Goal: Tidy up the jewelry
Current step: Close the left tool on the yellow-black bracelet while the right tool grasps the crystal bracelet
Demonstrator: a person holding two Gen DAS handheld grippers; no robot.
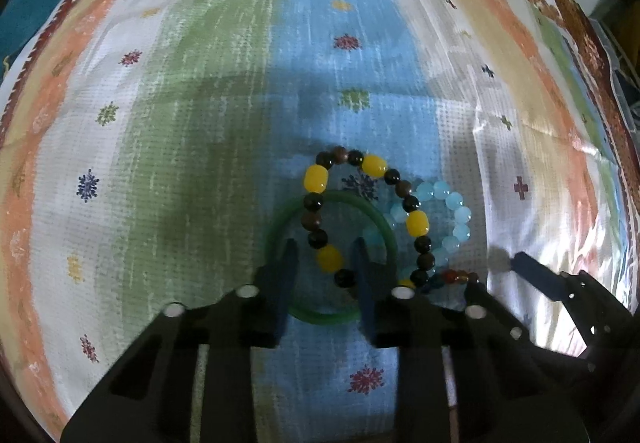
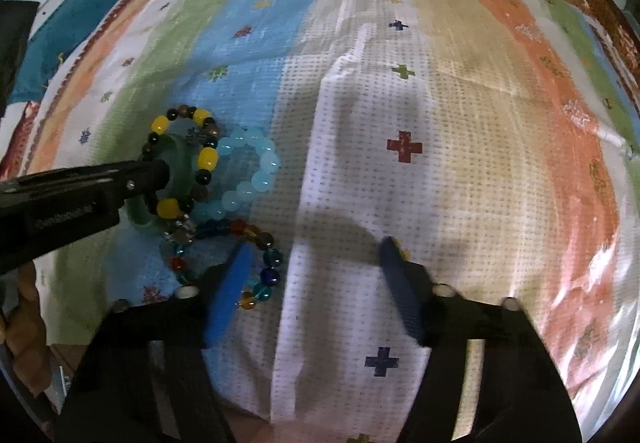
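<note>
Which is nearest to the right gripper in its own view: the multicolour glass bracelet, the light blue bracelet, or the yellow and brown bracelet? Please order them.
From the right gripper:
1. Multicolour glass bracelet, beside its left finger.
2. Light blue bracelet, farther up and left.
3. Yellow and brown bracelet, farthest left, lying over the green bangle.

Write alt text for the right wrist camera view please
The open right gripper hovers over a striped cloth, its left finger above a multicolored glass-bead bracelet. Beside it, the left gripper reaches a green bangle tangled with yellow-and-brown and pale blue bracelets.
</note>
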